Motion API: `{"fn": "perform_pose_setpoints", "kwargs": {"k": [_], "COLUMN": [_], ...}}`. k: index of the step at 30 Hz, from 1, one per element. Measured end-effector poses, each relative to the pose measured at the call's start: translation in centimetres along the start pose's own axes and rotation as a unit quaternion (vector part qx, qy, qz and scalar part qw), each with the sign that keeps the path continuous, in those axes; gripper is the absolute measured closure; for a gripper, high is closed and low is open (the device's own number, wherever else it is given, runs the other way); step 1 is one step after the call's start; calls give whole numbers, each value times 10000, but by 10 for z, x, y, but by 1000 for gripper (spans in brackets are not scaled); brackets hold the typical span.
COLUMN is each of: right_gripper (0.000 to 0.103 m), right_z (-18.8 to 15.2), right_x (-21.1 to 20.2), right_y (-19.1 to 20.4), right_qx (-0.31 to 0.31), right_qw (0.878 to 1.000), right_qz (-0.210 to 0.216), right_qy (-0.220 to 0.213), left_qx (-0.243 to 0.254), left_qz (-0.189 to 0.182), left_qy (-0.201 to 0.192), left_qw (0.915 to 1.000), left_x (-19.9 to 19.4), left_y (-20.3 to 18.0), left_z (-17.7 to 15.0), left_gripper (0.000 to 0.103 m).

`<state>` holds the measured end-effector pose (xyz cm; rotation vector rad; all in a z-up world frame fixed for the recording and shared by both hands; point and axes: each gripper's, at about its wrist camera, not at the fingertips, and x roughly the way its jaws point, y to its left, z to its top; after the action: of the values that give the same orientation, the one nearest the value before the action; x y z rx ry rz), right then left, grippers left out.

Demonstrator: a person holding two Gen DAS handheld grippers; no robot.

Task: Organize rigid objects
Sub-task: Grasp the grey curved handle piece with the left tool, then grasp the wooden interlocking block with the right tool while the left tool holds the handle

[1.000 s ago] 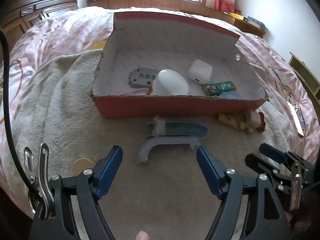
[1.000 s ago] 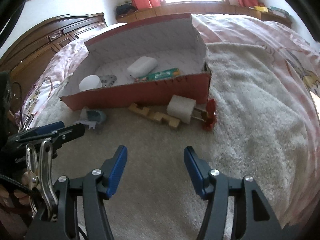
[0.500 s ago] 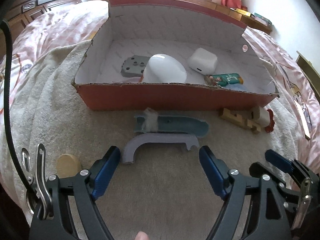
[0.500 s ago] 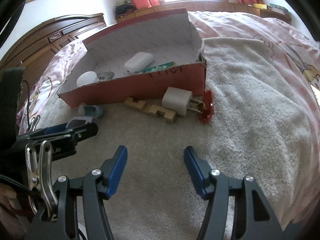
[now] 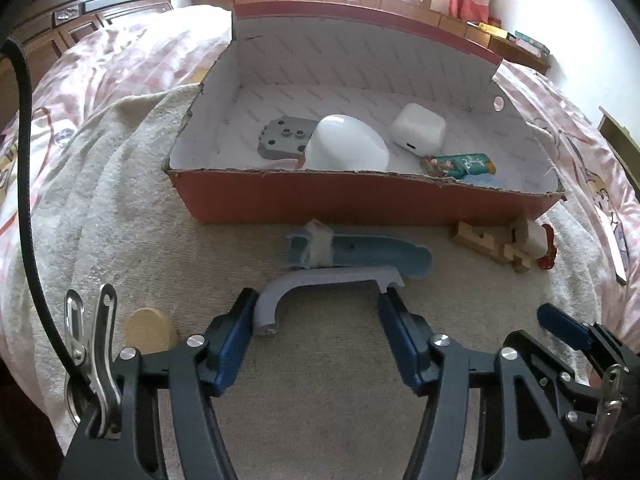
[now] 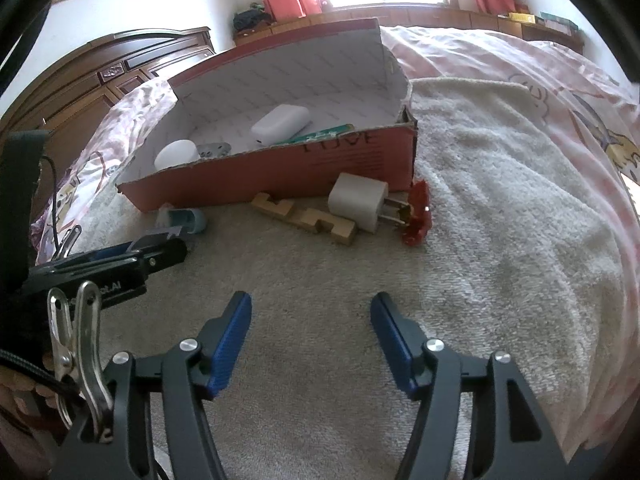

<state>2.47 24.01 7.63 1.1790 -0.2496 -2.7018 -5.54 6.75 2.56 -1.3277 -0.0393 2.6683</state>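
A grey curved bracket (image 5: 320, 286) lies on the beige towel (image 5: 120, 216) that covers the bed, just in front of a red cardboard box (image 5: 360, 200). The left gripper (image 5: 318, 300) sits low over it with its blue fingers spread wide, one tip beside each end of the bracket; I cannot tell whether they touch it. Just behind the bracket, between it and the box, lies a pale blue plastic piece (image 5: 360, 254) with a strip of white wrapped around one end.

The box stands open, its lid (image 5: 352, 52) tilted up at the back. Inside it are a grey block with round holes (image 5: 286, 138), a white dome-shaped thing (image 5: 346, 146) against the front wall, a white charging case (image 5: 418, 130) further back, and a green packet (image 5: 460, 164) towards the right corner, with something pale blue just beside it.

Outside the box, at its right front corner, lie a notched wooden piece (image 6: 308, 218), a white plug adapter (image 6: 358, 200) resting against it, and a small red thing (image 6: 418, 214) at the plug's prongs. A round wooden disc (image 5: 150, 330) sits on the towel to the left.

The right gripper (image 6: 310, 316) hangs over bare towel, fingers wide apart and holding nothing.
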Motion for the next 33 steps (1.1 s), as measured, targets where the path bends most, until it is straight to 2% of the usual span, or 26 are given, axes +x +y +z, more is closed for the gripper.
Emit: {"fn": "perform_pose_setpoints", "kwargs": {"k": [11, 20, 26, 33], "right_gripper": [37, 37, 20, 12], "right_z": [0, 9, 23, 41], "right_x": [0, 6, 19, 39], "right_y": [0, 1, 11, 23], "right_qx": [4, 100, 382, 808], "right_qw": [10000, 9999, 9989, 9946], "right_qz": [-5, -102, -256, -577], "right_qy": [4, 34, -101, -314], "left_qx": [224, -126, -324, -417], "left_qz": [46, 143, 57, -119], "left_qy": [-135, -153, -164, -224], "left_qw": [9996, 9997, 9993, 9988], "left_x": [-16, -18, -18, -20], "left_y": [5, 37, 51, 60], "left_z": [-4, -12, -16, -19], "left_gripper": [40, 40, 40, 40]}}
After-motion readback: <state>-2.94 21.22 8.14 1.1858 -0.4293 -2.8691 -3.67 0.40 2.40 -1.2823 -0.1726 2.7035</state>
